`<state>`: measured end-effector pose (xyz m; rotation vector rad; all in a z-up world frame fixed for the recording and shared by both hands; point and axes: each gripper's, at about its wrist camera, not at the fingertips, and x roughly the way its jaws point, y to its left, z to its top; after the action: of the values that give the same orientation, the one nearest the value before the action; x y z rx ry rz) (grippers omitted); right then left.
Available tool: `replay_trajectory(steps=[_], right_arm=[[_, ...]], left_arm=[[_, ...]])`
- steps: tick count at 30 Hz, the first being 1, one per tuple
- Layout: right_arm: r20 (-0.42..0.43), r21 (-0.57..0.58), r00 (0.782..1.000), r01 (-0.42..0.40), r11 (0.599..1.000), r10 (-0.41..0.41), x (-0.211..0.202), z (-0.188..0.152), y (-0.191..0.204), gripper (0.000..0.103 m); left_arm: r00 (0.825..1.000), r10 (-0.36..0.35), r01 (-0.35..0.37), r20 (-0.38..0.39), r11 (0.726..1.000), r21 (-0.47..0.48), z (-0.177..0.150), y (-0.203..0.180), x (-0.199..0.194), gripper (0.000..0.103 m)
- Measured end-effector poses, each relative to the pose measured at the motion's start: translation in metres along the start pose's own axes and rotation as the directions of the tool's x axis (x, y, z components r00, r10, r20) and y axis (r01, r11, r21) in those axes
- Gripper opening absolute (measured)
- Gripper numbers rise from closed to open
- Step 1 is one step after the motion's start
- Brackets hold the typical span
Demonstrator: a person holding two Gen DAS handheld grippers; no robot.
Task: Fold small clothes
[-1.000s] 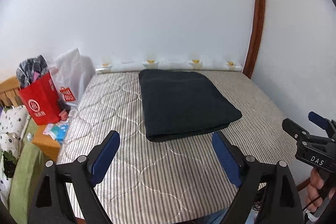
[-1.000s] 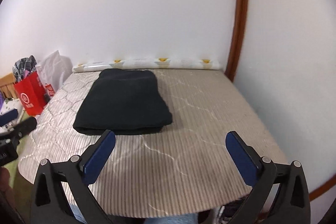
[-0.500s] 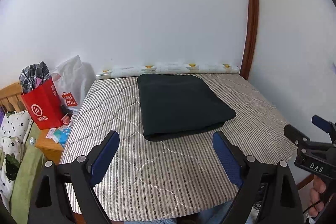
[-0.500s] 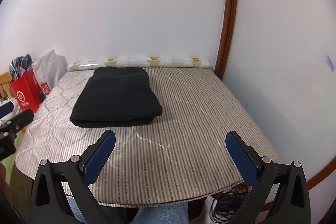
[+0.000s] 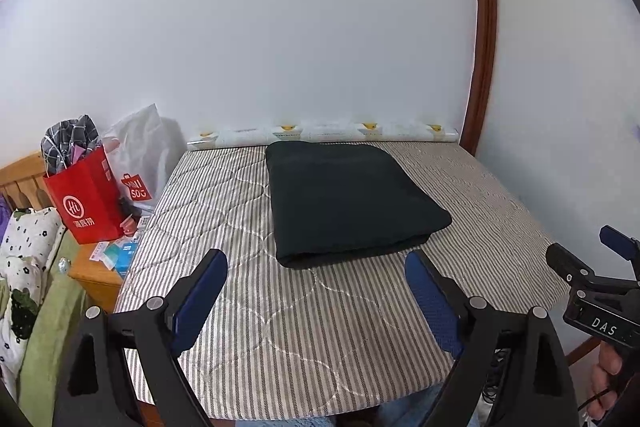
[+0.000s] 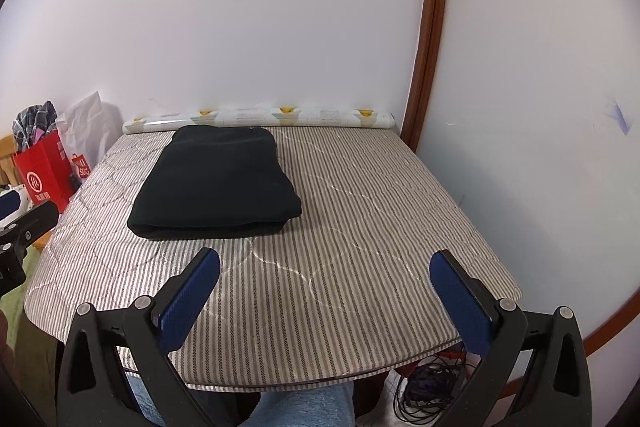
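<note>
Both of my tongs hang spread and empty over the near edge of the table (image 6: 360, 307), the left tongs (image 5: 316, 283) lined up with the front of the dark folded garment (image 5: 348, 199) and the right tongs (image 6: 324, 279) off to its right over bare striped cover. The garment lies flat toward the far side, its back edge just beside the patterned roll (image 6: 260, 115) along the wall, folded edge facing me, so I judge the folding done or nearly so. I hold the tongs apart and clear of the cloth so nothing drags a layer loose. The red bag (image 5: 86, 195) and white bag (image 5: 140, 155) stand off the left side, well out of my reach path.
</note>
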<state>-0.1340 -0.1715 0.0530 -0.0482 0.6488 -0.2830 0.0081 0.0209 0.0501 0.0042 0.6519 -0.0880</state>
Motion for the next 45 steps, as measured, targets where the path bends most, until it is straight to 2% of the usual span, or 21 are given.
replay_trajectory(steps=[45], right_arm=[[-0.003,0.039,1.000,0.031,0.999,-0.031,-0.0054,-0.0049,-0.0011,0.103]], left_arm=[[1.000,-0.009,0.009,-0.016,1.000,-0.009,-0.0014,-0.0026,0.0041,0.090]])
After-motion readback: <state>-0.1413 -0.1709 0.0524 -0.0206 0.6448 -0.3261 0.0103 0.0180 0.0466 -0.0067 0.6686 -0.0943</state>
